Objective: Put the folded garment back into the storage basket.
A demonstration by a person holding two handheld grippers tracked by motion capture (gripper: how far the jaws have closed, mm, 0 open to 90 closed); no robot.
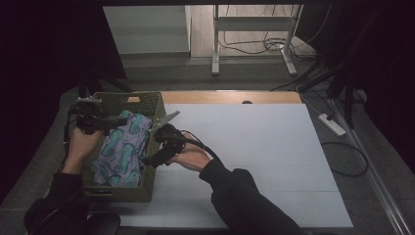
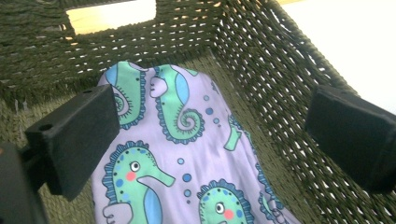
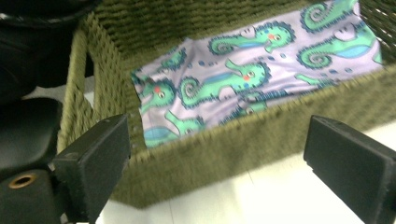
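Note:
A lilac cloth printed with green seahorses (image 1: 121, 152) lies inside an olive woven basket (image 1: 147, 100) at the table's left edge. Above the basket's far end, over the cloth (image 2: 187, 140), my left gripper (image 1: 115, 122) stands open with nothing between its jaws. My right gripper (image 1: 149, 160) hovers at the basket's right wall (image 3: 224, 149), open and empty, looking over the rim at the cloth (image 3: 243, 88). A hand holds each gripper.
A white sheet (image 1: 254, 156) covers most of the table to the right of the basket. A wooden strip (image 1: 230, 97) runs along the table's far edge. On the floor lie cables and a power strip (image 1: 333, 125), with a metal stand (image 1: 254, 29) beyond.

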